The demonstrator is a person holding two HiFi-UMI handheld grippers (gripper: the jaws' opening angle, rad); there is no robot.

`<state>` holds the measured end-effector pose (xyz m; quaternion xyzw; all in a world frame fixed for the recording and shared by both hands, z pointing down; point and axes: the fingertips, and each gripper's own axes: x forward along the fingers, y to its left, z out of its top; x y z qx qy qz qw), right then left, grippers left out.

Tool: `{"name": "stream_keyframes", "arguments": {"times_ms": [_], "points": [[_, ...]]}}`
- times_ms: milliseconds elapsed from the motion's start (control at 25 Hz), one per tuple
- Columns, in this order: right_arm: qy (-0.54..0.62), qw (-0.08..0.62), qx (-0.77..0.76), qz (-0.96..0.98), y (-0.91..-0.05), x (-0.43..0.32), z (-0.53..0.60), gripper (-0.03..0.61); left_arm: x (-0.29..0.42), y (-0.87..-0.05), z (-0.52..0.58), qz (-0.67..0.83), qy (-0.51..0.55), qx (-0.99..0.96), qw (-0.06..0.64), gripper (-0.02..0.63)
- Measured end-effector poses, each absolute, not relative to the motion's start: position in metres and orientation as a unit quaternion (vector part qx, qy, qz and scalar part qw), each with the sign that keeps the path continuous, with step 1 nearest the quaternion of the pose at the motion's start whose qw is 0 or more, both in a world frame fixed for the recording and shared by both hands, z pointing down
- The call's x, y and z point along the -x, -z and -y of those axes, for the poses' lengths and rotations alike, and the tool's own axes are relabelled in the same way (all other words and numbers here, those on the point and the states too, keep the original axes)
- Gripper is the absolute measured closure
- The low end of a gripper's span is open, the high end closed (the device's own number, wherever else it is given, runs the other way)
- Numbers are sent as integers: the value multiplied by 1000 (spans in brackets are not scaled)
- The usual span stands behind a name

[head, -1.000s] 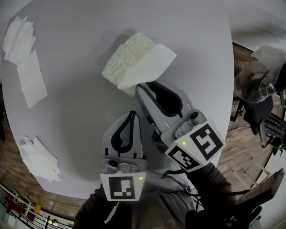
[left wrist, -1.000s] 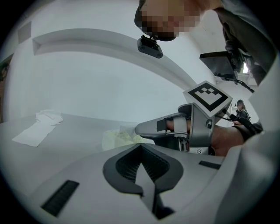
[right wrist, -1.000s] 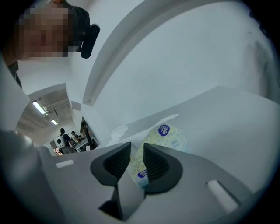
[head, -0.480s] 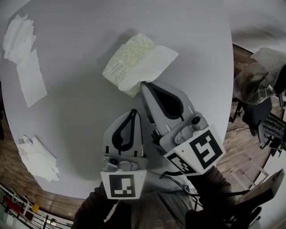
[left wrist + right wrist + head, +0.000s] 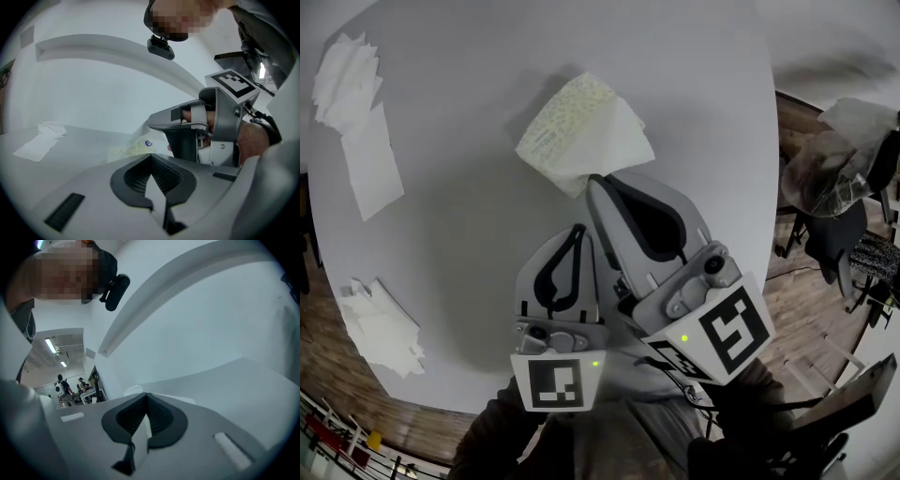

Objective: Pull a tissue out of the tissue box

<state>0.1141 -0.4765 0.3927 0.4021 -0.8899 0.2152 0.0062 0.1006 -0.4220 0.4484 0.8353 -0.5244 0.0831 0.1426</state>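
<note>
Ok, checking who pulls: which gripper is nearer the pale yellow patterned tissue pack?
Right. The right gripper grips the white tissue at the near edge of the tissue pack; the left gripper sits behind, apart.

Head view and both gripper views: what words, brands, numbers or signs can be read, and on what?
Tissue pack: print on its side and a small blue round mark, both too small to read.
Marker cubes: black-and-white square patterns, no letters.
Tissue: blank.
Nothing legible elsewhere.

Tissue (image 5: 617,142) edge hidden under right gripper (image 5: 594,182)
</note>
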Motion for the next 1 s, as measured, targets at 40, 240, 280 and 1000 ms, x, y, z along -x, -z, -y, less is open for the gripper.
{"name": "stream_keyframes", "arguments": {"times_ms": [40,240,280,1000], "points": [[-210,4,-401,892,-386,-114,475,578,-101,-445,421,525,-81,-836,140,615],[-182,-12,-398,899,-349,-111,467,578,-102,-418,414,526,-70,-839,122,615],[-175,-16,-397,901,-341,-110,464,578,-102,-412,412,527,-66,-839,118,615],[-60,-74,-395,914,-188,-100,310,577,-86,-282,287,524,-22,-850,46,615]]}}
